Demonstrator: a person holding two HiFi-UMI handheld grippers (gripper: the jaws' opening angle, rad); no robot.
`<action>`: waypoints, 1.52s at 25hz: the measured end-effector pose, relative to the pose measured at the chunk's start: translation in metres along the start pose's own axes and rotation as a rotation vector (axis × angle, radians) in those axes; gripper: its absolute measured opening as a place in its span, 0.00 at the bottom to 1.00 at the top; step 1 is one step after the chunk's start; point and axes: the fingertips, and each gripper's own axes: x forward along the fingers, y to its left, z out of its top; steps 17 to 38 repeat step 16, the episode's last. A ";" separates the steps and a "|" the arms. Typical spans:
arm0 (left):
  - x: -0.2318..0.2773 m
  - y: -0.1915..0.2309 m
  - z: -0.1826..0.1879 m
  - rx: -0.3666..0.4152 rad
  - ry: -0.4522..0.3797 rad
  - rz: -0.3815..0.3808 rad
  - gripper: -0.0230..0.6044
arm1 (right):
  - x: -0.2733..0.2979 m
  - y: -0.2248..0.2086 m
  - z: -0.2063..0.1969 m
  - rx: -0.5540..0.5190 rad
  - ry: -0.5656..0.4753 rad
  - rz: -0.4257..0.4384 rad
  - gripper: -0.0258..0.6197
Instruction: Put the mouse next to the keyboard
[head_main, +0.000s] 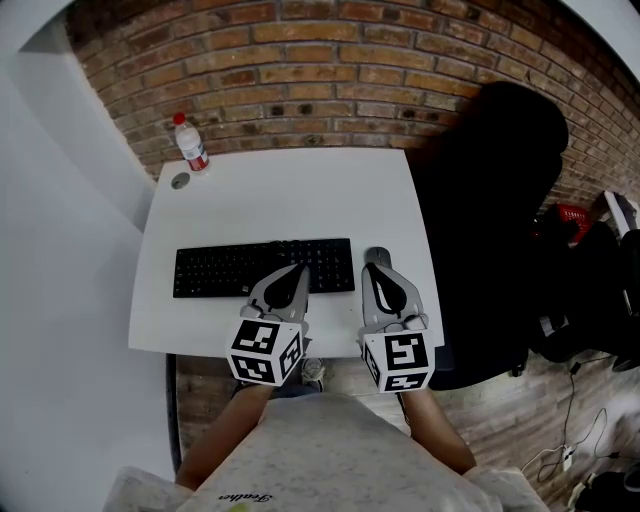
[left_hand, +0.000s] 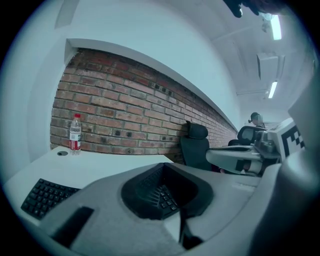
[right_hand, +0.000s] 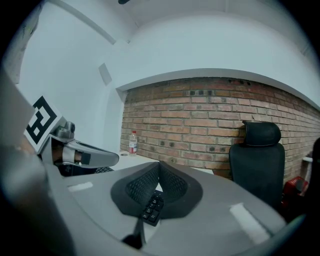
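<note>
A black keyboard (head_main: 240, 270) lies across the white table (head_main: 290, 200). A small grey mouse (head_main: 378, 256) sits just off the keyboard's right end, on the table. My right gripper (head_main: 376, 272) hovers right behind the mouse, its jaws shut with nothing between them. My left gripper (head_main: 296, 272) hangs over the keyboard's front right part, also shut and empty. In the left gripper view the keyboard (left_hand: 46, 195) stretches to the left below the jaws. In the right gripper view a few keys (right_hand: 152, 206) show through the gap under the closed jaws.
A plastic water bottle (head_main: 190, 142) with a red cap stands at the table's far left corner, beside a round cable hole (head_main: 180, 181). A brick wall (head_main: 330, 70) runs behind the table. A black office chair (head_main: 490, 230) stands close to the table's right edge.
</note>
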 end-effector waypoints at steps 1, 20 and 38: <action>-0.001 -0.001 -0.001 -0.001 0.000 0.000 0.02 | -0.001 0.000 -0.001 -0.001 0.000 -0.001 0.06; -0.011 -0.008 -0.009 0.008 0.004 0.011 0.02 | -0.013 0.003 -0.008 -0.001 0.014 -0.001 0.06; -0.011 -0.008 -0.009 0.008 0.004 0.011 0.02 | -0.013 0.003 -0.008 -0.001 0.014 -0.001 0.06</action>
